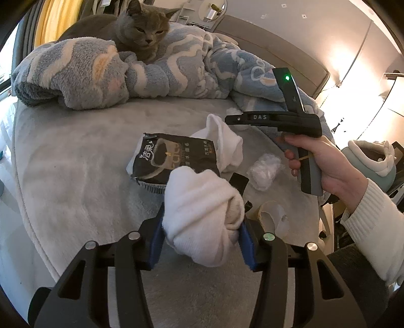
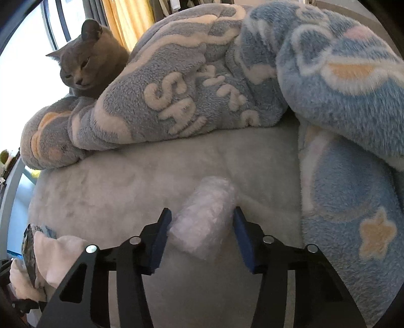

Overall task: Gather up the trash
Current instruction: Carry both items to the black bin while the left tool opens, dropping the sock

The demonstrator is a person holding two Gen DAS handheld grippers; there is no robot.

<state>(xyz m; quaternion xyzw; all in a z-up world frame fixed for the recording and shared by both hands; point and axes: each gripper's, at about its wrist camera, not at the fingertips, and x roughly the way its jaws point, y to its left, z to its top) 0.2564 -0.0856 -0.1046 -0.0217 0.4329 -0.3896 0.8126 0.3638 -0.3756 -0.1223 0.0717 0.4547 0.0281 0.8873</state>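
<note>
Left tool is clamped on a white sock over the bed. Only the left view shows two socks plus one black packet. Right tool straddles one plastic wad, pads apart. One grey cat watching.

A bedroom in soft daylight. A bed covered with a pale grey plush sheet fills most of the scene. Along its far side lies a rumpled fleece blanket in blue, grey and cream (raised cream letters show on it in the right wrist view). A grey cat lies on the blanket, eyes half closed. Behind the cat hang yellow and grey curtains, beside a bright window. A padded beige headboard runs along the white wall, and warm lamplight glows at the far right.
</note>
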